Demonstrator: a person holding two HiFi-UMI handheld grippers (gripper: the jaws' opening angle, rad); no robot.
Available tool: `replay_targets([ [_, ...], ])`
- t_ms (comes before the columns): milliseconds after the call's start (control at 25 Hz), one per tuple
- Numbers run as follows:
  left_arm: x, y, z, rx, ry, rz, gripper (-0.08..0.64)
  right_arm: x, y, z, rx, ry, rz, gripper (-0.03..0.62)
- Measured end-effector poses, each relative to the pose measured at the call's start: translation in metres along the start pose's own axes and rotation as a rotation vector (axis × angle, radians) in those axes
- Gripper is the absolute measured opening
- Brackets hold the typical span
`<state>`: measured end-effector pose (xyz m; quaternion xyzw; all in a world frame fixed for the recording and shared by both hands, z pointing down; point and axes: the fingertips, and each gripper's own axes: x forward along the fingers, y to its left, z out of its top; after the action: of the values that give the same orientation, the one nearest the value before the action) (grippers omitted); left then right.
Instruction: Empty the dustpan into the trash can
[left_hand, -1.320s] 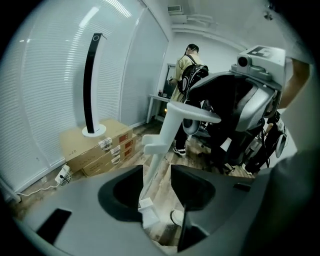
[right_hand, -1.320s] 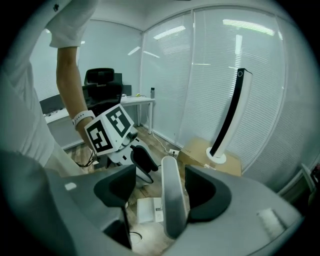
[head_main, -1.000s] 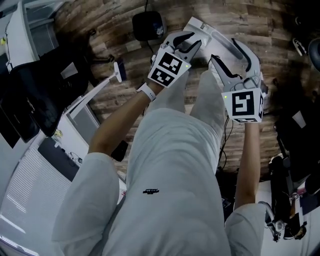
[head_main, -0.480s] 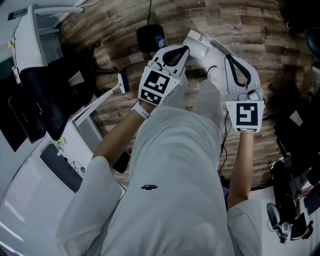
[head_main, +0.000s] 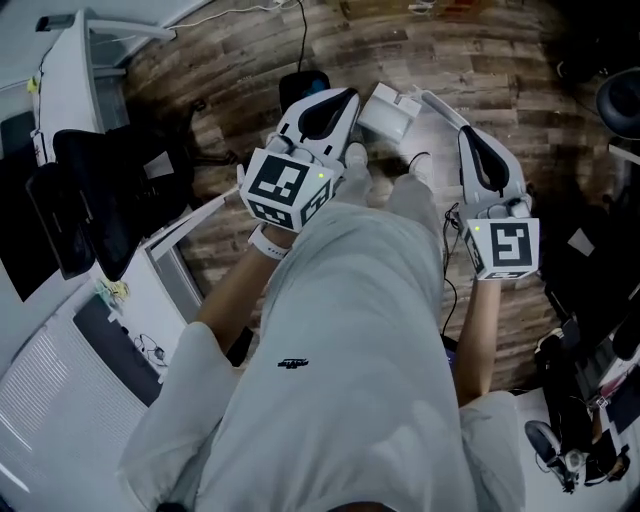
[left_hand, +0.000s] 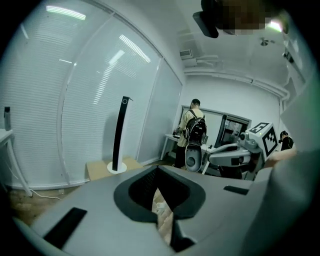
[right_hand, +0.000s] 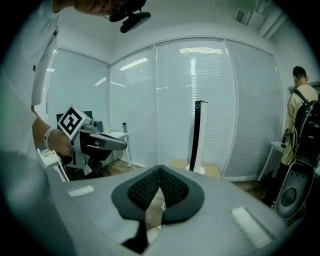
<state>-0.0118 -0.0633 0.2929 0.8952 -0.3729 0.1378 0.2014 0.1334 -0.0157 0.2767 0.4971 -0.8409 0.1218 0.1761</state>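
Dustpan (head_main: 388, 112), likely the white piece on the floor (head_main: 500, 50), lies ungripped now that the left hand-held gripper (head_main: 348, 96) and right hand-held gripper (head_main: 466, 132) have clenched empty and lifted, so no emptying is under way.

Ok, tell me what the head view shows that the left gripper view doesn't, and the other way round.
Only the head view: the black chair at the left and the marker cube on the left gripper. Only the left gripper view: the glass wall with blinds, a tall black column on a round base, and a distant person with a backpack. Both: the left gripper's shut, empty jaws, the right gripper and the wood floor.
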Motion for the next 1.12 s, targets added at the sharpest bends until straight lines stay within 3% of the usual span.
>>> replay_targets([
  [160,-0.021,-0.005,0.031,0.046,-0.055,0.006,0.006,-0.014,0.002,0.020,0.018,-0.041,-0.022,0.012],
  [480,-0.054,-0.010,0.057,0.131,-0.094,0.019,0.006,-0.042,-0.005,0.053,0.062,-0.126,-0.089,0.012],
  [720,-0.076,-0.003,0.073,0.129,-0.146,0.051,0.006,-0.047,0.002,0.063,0.090,-0.151,-0.095,0.012],
  [1120,-0.091,0.002,0.081,0.128,-0.193,0.092,0.006,-0.038,0.025,0.067,0.055,-0.129,-0.030,0.011],
])
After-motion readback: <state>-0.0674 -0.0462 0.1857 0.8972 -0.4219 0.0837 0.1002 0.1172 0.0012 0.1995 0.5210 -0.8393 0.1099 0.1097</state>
